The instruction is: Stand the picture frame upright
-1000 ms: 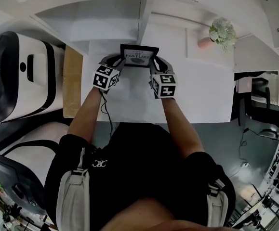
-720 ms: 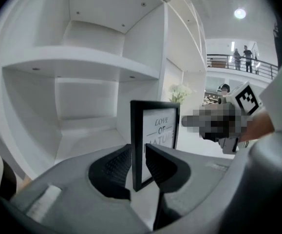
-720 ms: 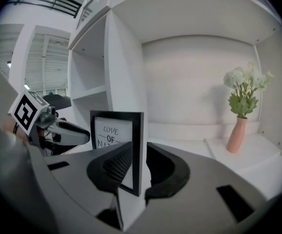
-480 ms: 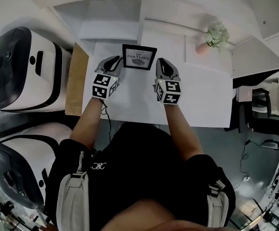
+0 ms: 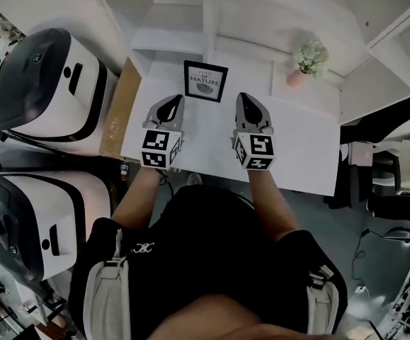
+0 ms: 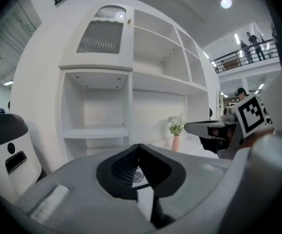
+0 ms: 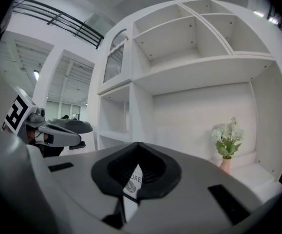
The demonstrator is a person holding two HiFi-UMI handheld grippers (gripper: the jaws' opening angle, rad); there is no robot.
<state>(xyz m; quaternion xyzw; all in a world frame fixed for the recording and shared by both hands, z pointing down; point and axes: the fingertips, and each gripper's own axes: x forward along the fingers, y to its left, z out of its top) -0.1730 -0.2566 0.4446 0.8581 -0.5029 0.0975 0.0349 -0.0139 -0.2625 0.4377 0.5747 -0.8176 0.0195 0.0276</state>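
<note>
- A white table (image 5: 304,154) stands against a white shelf unit (image 5: 176,20) with open, bare-looking compartments.
- A small pink vase (image 5: 294,78) of white flowers (image 5: 311,54) stands near the table's far right corner, close to the far edge.
- A light brown board (image 5: 120,112) lies along the table's left edge.
- Two large white machines with black lids stand off the table's left side, one (image 5: 45,83) farther back, the other (image 5: 35,218) nearer.
- High in the background runs a railed balcony (image 6: 243,57) with people (image 6: 252,35) on it.
</note>
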